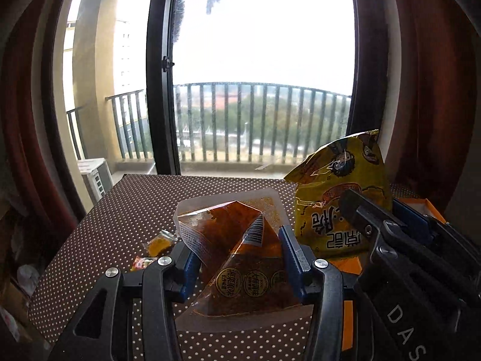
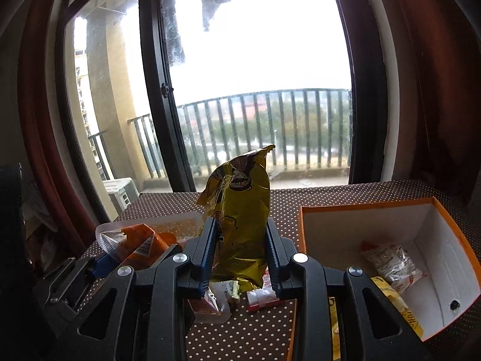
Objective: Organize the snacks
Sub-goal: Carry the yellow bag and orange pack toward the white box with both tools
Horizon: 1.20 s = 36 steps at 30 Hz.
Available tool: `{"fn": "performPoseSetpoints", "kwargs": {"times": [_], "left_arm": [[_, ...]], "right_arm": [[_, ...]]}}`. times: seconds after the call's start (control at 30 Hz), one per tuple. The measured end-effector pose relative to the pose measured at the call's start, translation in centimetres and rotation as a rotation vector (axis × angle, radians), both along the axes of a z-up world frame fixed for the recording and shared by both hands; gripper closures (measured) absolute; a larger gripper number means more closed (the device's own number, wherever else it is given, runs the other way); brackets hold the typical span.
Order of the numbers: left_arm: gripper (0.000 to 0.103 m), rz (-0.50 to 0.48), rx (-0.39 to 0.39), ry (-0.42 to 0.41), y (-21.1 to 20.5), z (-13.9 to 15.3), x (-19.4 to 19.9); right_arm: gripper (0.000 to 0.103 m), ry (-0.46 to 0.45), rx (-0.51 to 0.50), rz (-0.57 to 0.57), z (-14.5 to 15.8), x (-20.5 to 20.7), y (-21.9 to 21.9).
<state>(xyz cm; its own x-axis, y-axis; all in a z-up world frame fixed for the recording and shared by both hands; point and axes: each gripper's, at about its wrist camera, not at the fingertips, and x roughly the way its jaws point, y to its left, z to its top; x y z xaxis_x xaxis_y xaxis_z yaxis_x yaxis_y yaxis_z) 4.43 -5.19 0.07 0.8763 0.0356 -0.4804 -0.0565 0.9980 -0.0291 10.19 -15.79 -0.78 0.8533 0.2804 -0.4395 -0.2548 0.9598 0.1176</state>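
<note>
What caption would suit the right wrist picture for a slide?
Right gripper holds a yellow snack bag above the dotted table, beside an orange box.

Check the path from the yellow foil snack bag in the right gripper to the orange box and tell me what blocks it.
Nothing visible blocks it. The right gripper holds the yellow foil snack bag above the dotted table, and the open orange box with white inside sits just to its right, top uncovered, with a few packets on its floor and room left.

Brown bench with white polka dots; yellow foil snack bag with cartoon figures; orange-rimmed, white-lined cardboard box; orange-red translucent snack pouch.
</note>
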Motion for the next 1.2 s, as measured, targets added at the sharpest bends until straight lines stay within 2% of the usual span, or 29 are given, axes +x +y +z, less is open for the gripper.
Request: {"fn": "performPoseSetpoints", "kwargs": {"times": [0.33, 0.57, 1.2], "left_arm": [[0.054, -0.104, 0.007, 0.002, -3.6, 0.5, 3.2], [0.054, -0.195, 0.015, 0.020, -5.0, -0.3, 7.1], [0.054, -0.410, 0.081, 0.079, -11.8, -1.9, 13.2]], "right_arm": [[0.069, -0.012, -0.005, -0.074, 0.8, 1.7, -4.2], [0.069, -0.001, -0.010, -0.142, 0.5, 2.4, -7.6], [0.069, 0.041, 0.021, -0.334, -0.4, 3.0, -16.6]]}}
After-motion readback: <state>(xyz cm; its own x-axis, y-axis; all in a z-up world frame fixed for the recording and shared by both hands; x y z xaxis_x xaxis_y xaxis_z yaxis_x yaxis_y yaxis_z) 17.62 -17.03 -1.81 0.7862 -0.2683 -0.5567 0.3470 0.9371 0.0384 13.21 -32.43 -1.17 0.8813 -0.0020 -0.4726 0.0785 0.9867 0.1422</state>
